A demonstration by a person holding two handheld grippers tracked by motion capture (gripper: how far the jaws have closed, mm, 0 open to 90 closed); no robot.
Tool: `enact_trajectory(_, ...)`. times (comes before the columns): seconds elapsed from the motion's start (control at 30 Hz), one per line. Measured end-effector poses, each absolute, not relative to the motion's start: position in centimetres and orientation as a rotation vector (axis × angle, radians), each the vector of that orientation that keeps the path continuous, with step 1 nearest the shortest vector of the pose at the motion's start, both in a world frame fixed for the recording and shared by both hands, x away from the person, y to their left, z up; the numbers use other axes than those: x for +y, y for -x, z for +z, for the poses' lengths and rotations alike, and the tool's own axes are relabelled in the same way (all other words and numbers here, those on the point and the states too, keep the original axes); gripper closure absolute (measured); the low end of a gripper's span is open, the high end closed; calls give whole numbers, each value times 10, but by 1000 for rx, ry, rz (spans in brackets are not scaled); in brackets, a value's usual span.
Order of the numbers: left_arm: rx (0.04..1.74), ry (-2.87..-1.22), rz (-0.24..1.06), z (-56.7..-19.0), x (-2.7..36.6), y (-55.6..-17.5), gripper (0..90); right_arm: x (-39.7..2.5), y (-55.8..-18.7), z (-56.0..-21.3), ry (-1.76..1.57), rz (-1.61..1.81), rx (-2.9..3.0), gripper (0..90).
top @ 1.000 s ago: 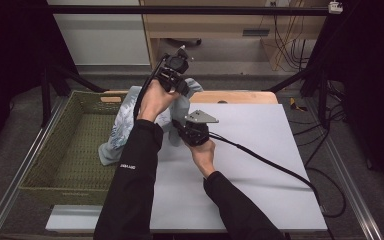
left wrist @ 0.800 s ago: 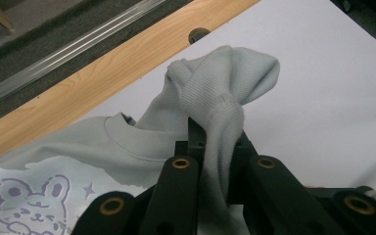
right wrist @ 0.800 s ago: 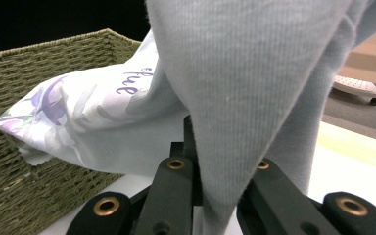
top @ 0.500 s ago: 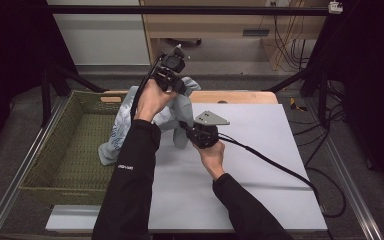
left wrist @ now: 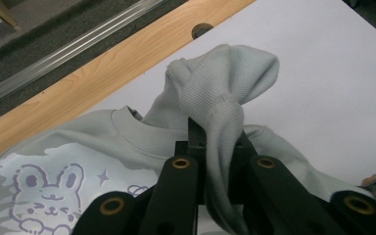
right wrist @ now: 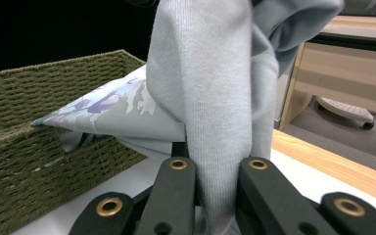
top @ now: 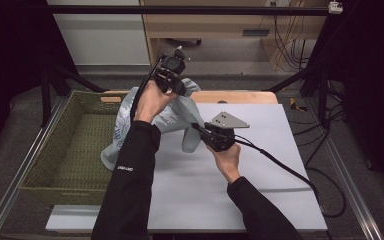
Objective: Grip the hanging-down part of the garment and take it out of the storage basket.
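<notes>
A pale grey-blue sweatshirt (top: 167,120) with a purple bunny print (left wrist: 39,193) hangs between my two grippers, partly draped over the basket's edge. My left gripper (top: 172,82) is raised at the table's far side, shut on a ribbed cuff (left wrist: 223,105) of the sweatshirt. My right gripper (top: 202,131) is lower, over the white table top, shut on a hanging fold of the same sweatshirt (right wrist: 215,122). The cloth hides the fingertips in both gripper views.
A green woven basket (top: 55,150) stands at the left of the white table top (top: 260,170), its wall close in the right gripper view (right wrist: 39,137). A wooden strip (top: 240,96) runs along the table's far edge. A black cable (top: 290,170) trails right.
My left gripper has lifted the sweatshirt higher and farther back. My right gripper has moved right and slightly toward me, drawing the cloth out over the table.
</notes>
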State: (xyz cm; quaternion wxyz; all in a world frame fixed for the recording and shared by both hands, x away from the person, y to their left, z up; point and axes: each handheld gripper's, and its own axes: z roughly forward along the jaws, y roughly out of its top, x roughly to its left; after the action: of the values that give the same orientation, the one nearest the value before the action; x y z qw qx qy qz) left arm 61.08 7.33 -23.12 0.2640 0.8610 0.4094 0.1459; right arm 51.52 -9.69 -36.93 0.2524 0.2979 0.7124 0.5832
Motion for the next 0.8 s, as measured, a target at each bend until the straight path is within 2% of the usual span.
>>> enact_trajectory(0.8,1049,-2330,355,-232,55,-592,848,-153,-492,-330,-813,1490,1829,878)
